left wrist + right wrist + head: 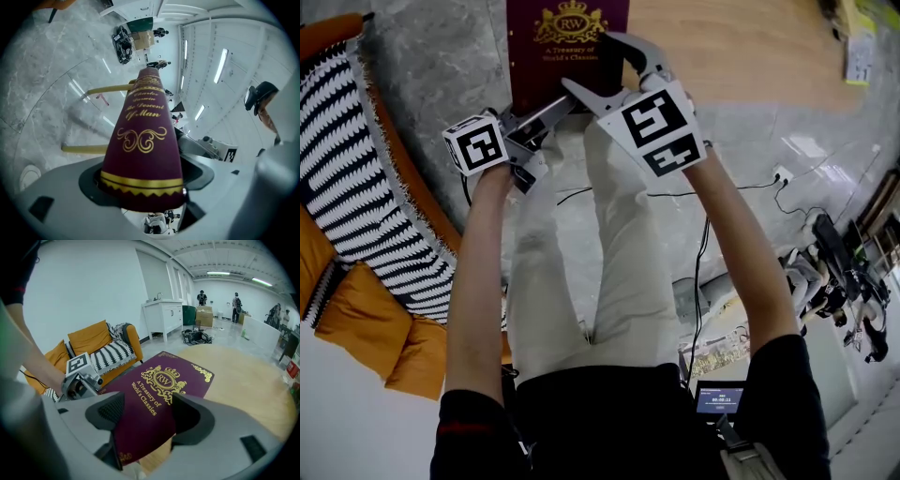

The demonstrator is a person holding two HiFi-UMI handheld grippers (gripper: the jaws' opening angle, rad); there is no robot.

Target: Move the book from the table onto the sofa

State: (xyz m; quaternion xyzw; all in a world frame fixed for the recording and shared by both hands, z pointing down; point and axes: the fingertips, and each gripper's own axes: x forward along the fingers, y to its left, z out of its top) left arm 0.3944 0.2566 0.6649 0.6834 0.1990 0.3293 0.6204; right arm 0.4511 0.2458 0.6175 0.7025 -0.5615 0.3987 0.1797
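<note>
- The sofa [356, 187] is the goal. Next, I judge, both hands swing left together and lower onto the seat.
- Left gripper [553, 112] pinches the spine end, which only its own view shows.
- Book [567, 37] is mid-carry, seemingly clear of the surface.
- Right gripper [595, 66] pinches the cover; its view shows the sofa beyond.
- Surface [741, 47]: book at its sofa-side edge.

A white cabinet [164, 315] stands against the wall, dark cables [194, 337] heaped beside it
</note>
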